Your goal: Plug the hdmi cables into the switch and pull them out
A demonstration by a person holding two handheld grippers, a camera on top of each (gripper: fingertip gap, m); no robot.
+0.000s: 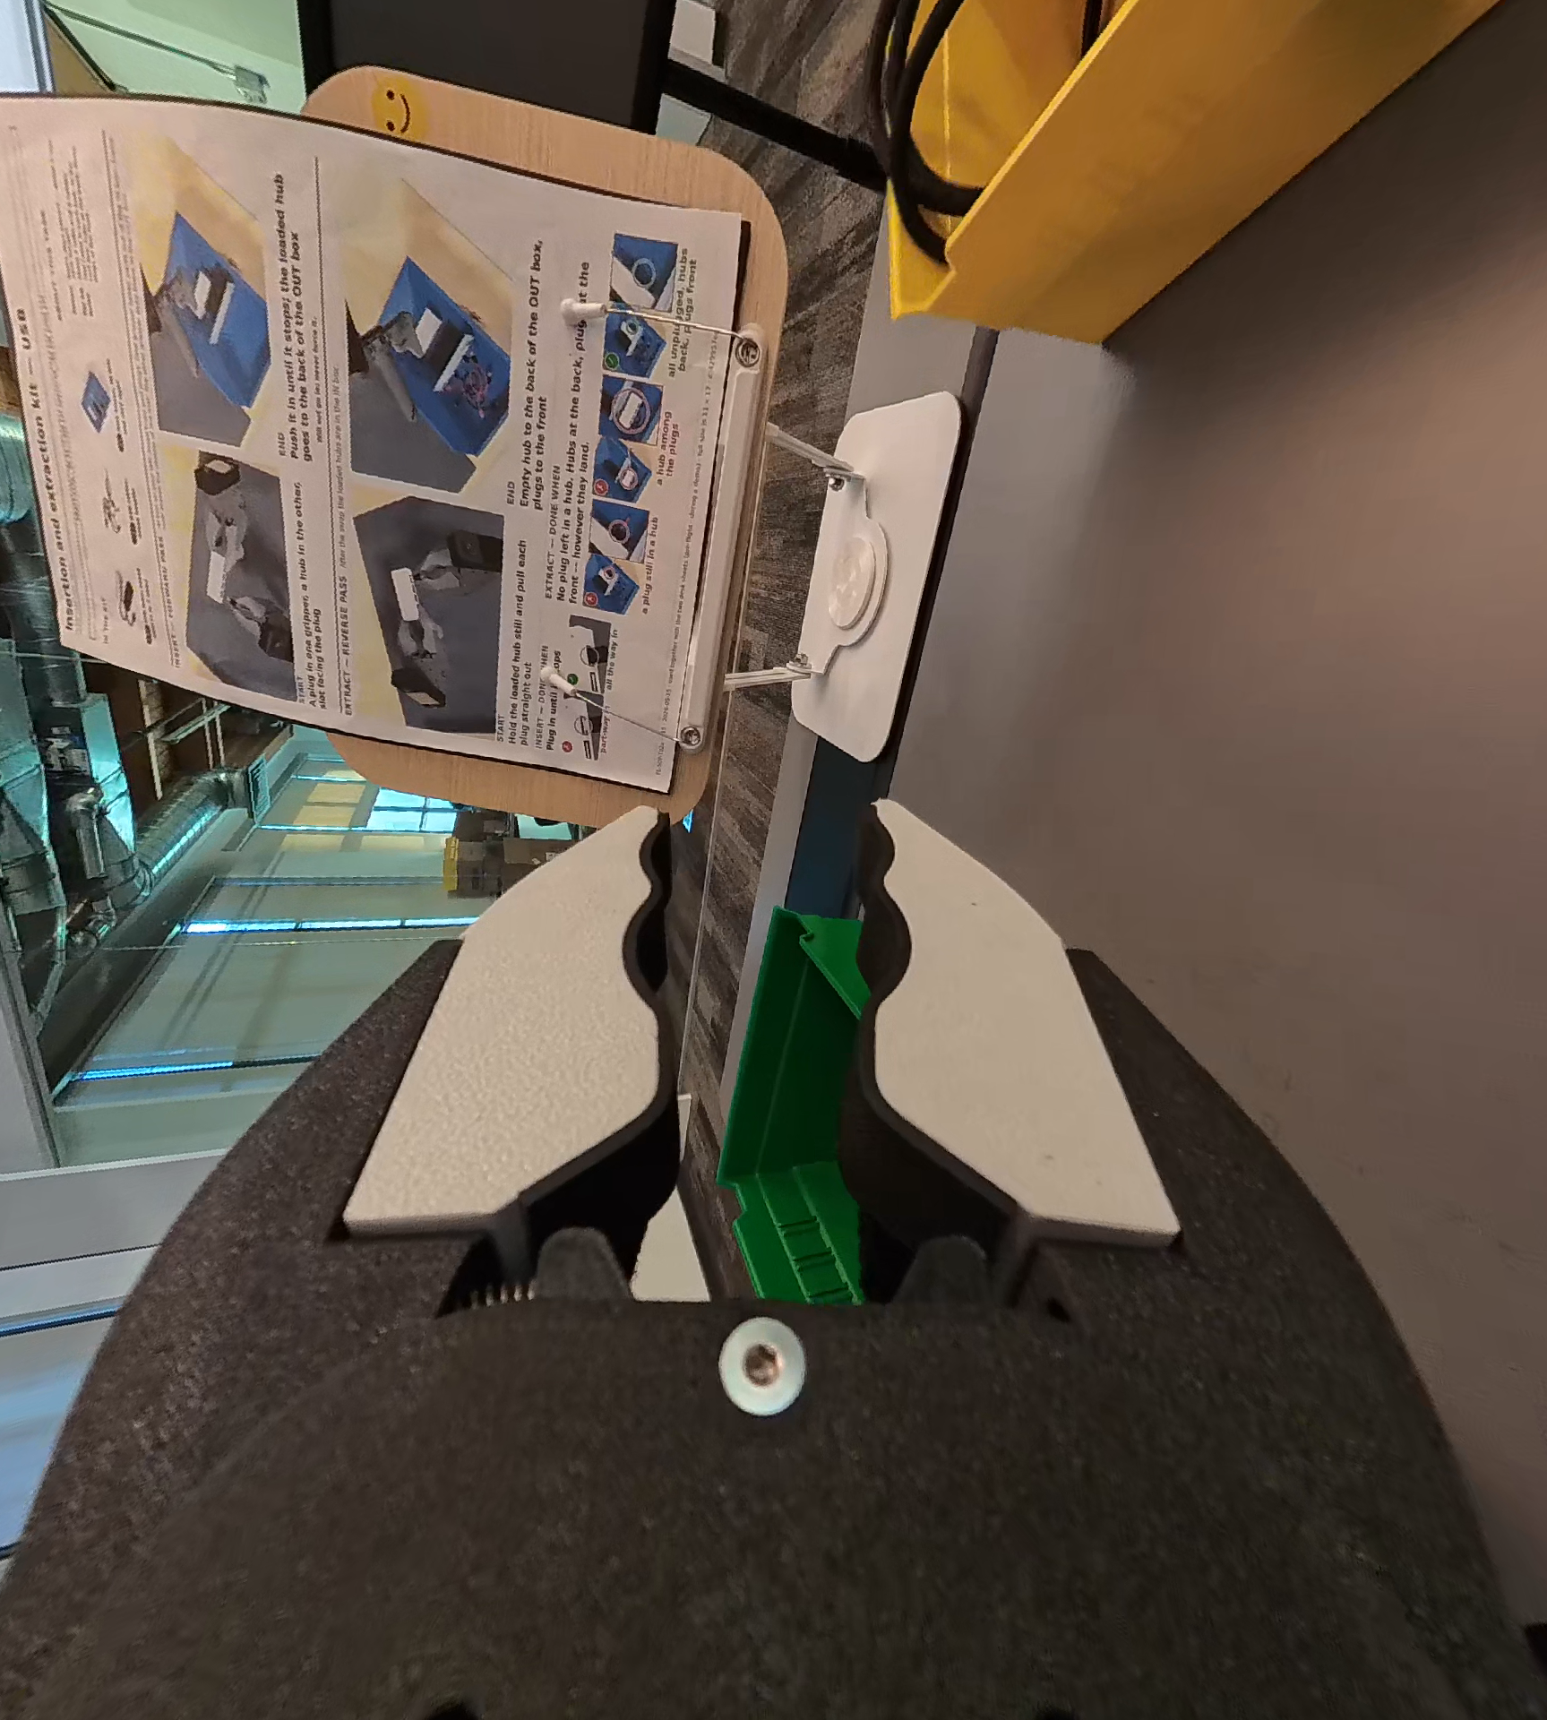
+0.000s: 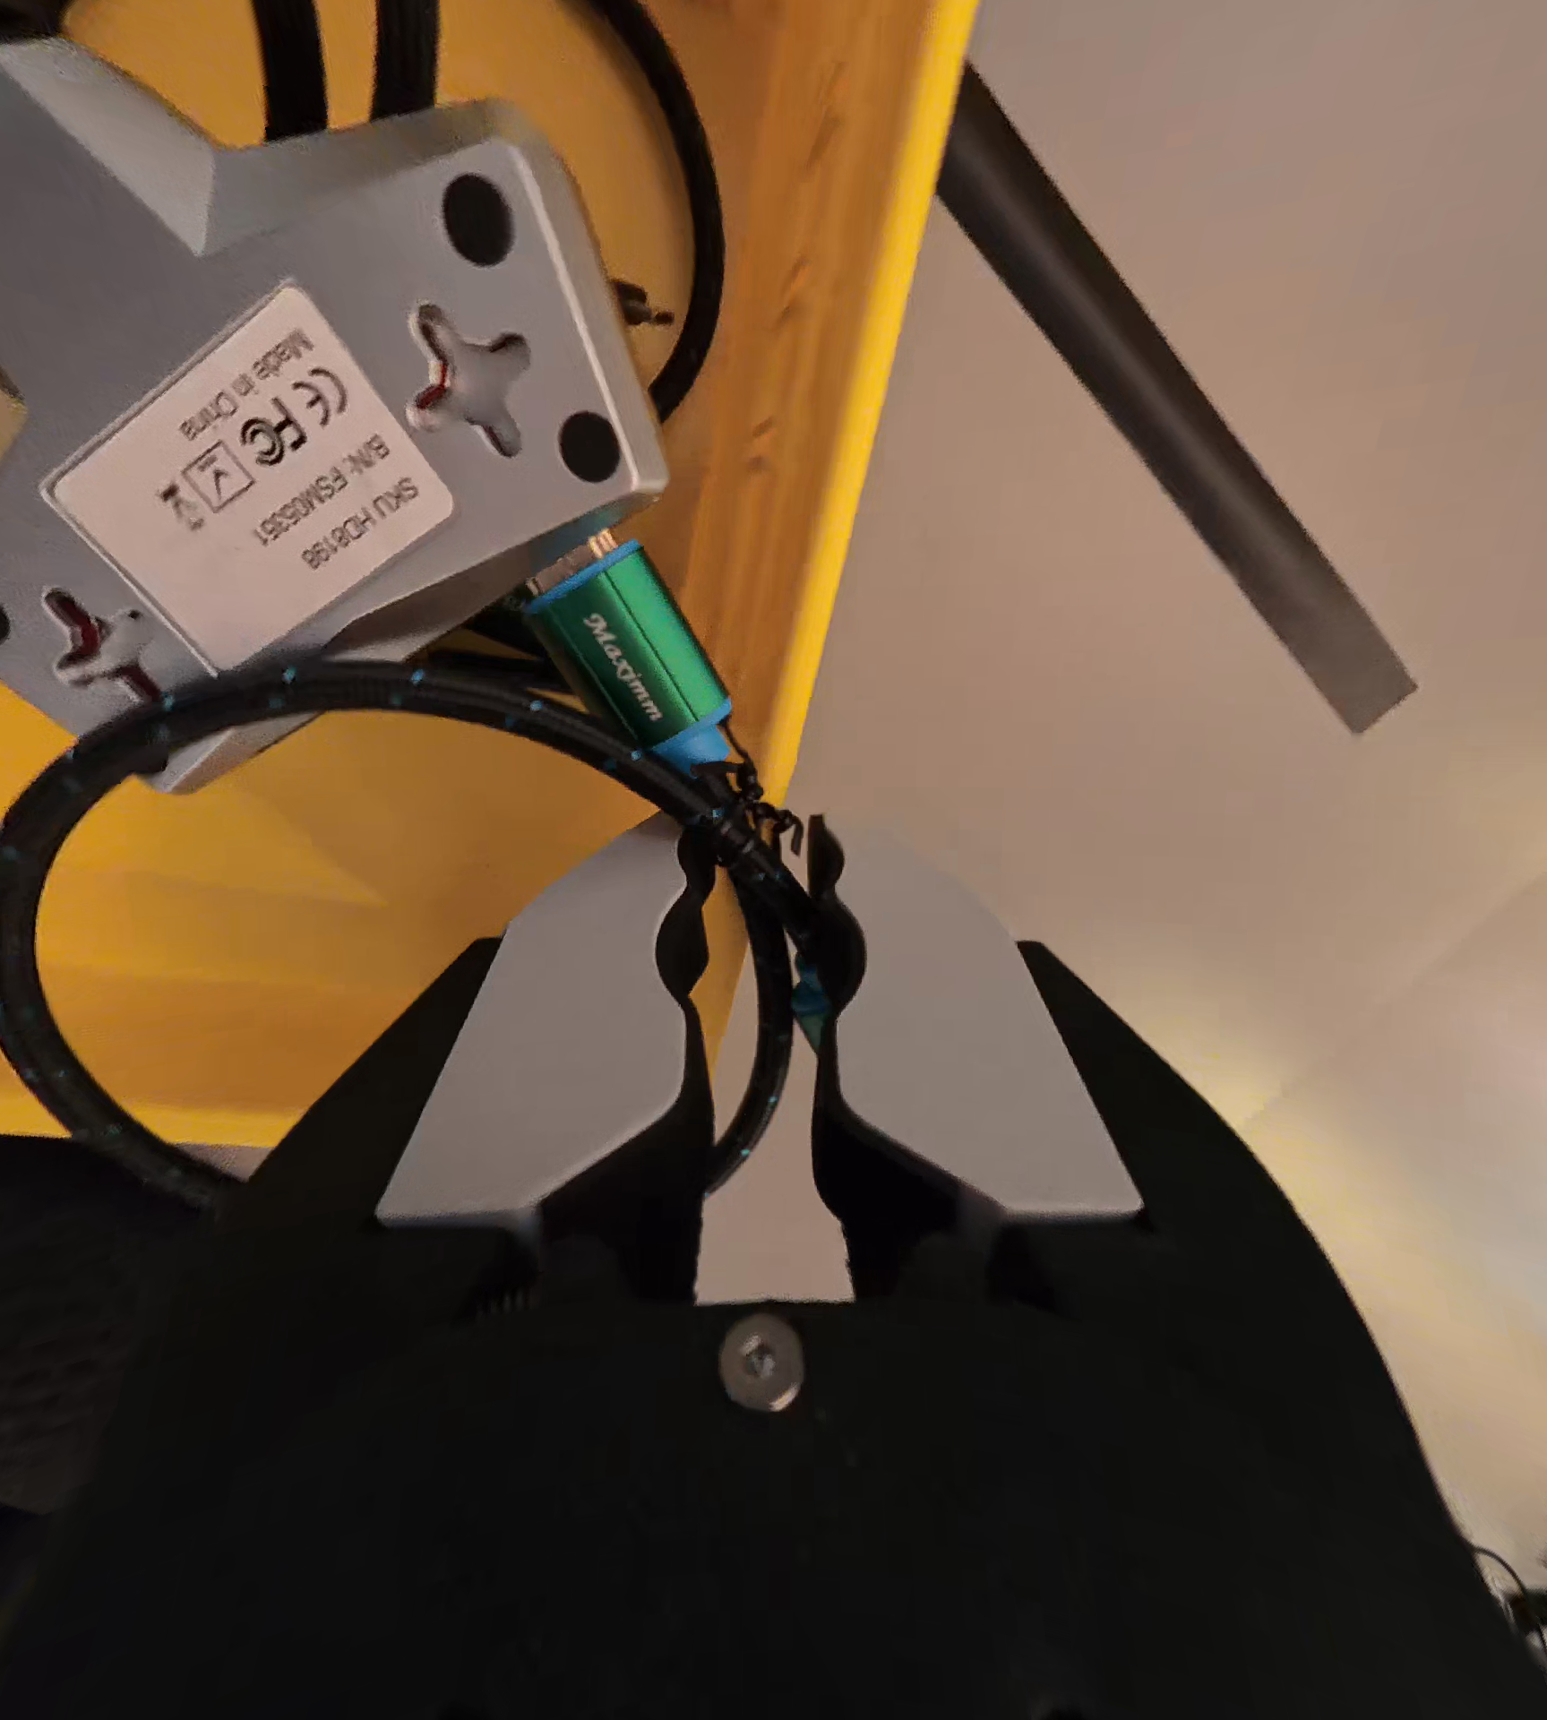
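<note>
Green-shelled HDMI plug (image 2: 630, 651) is seated in the grey switch (image 2: 285, 409), metal tip just showing at the port; switch lies label-side to the camera in the yellow bin (image 2: 834, 391). Plug's long axis runs from about 11 o'clock at the port to 5 o'clock at the strain relief, pointing roughly down at the right gripper (image 2: 751, 838). The plug sits just beyond the tips at about 11 o'clock. Its braided black cable (image 2: 15, 931) loops round from 9 o'clock and passes between the fingers; jaws narrowly parted, seemingly bearing on the cable but not the shell, grip unclear. Judgement: pull has to follow that 11-to-5 axis, and a grip on the shell beats tugging braid. Right is clearly nearer. Left gripper (image 1: 765, 842) is well apart, jaws wide, empty, aimed at a green tray (image 1: 788, 1052) and instruction sheet (image 1: 360, 419). The left view shows the yellow bin's outside at 1 o'clock, no switch or plug; only the right view shows the mating.
</note>
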